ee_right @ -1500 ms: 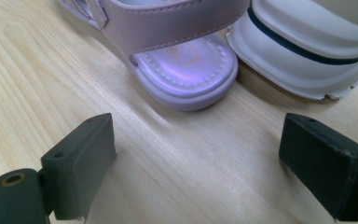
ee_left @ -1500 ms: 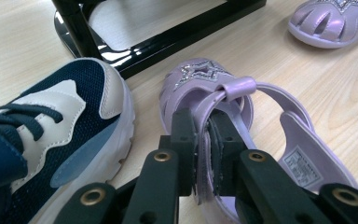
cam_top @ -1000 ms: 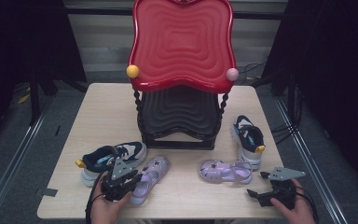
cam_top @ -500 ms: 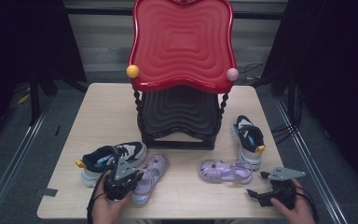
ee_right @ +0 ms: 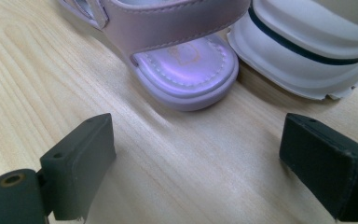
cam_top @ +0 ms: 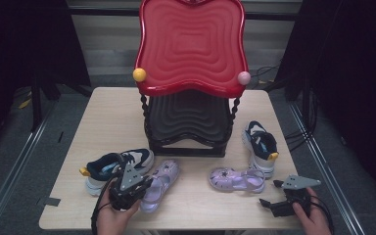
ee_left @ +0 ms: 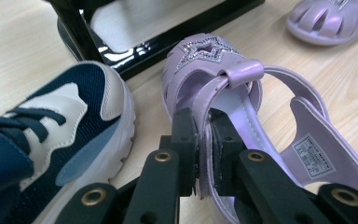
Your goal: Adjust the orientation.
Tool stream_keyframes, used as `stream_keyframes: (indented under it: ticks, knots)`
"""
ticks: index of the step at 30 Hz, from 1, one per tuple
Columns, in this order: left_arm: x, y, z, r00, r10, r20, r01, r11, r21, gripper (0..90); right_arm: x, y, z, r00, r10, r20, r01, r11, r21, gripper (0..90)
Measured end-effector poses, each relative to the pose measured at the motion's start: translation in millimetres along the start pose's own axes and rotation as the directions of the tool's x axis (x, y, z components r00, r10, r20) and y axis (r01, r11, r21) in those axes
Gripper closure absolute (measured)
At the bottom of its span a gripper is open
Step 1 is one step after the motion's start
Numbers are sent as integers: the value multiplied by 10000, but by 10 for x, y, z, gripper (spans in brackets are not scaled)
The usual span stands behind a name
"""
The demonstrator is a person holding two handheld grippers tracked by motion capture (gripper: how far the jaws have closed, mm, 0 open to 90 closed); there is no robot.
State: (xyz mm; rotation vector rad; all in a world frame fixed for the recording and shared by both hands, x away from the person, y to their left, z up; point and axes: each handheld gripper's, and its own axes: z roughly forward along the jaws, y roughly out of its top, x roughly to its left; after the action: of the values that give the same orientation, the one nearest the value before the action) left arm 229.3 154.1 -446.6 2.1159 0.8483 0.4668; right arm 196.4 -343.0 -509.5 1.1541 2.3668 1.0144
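A purple sandal [cam_top: 162, 180] lies on the table at front left, toe toward the rack. My left gripper [cam_top: 143, 188] is shut on it. In the left gripper view the jaws [ee_left: 204, 123] pinch the side strap of the sandal [ee_left: 205, 60], which has a glitter star on top. A navy and white sneaker [cam_top: 112, 166] [ee_left: 51, 121] lies just left of it. At front right, my right gripper [cam_top: 270, 193] [ee_right: 200, 140] stands open on the table, nothing between its fingers. Just ahead of it lie the heel of the second purple sandal [cam_top: 235, 178] [ee_right: 186, 74] and the other sneaker [cam_top: 259, 147] [ee_right: 307, 51].
A two-tier rack stands at the table's middle back, with a red wavy top shelf [cam_top: 191, 44] and a black lower shelf [cam_top: 191, 122]. Its black base [ee_left: 135, 46] sits close behind the held sandal. Bare wooden tabletop [cam_top: 196, 205] stretches between the two hands.
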Motion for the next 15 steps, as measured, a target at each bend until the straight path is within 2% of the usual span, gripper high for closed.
stream_keyframes:
  ticks: [7,12,15]
  knots:
    - [-9,74,-94,10000,34,17,-33,9995,-309,824,0,0,0,10000,2,-2,-2,10000,4,96]
    - [-22,115,-121,9999,121,-4,-121,9996,-267,824,0,-1,1,10000,2,-16,-2,10000,-12,96]
    - [-13,143,-133,10000,25,14,-25,9991,-426,824,0,0,0,10000,3,-2,-3,10000,1,96]
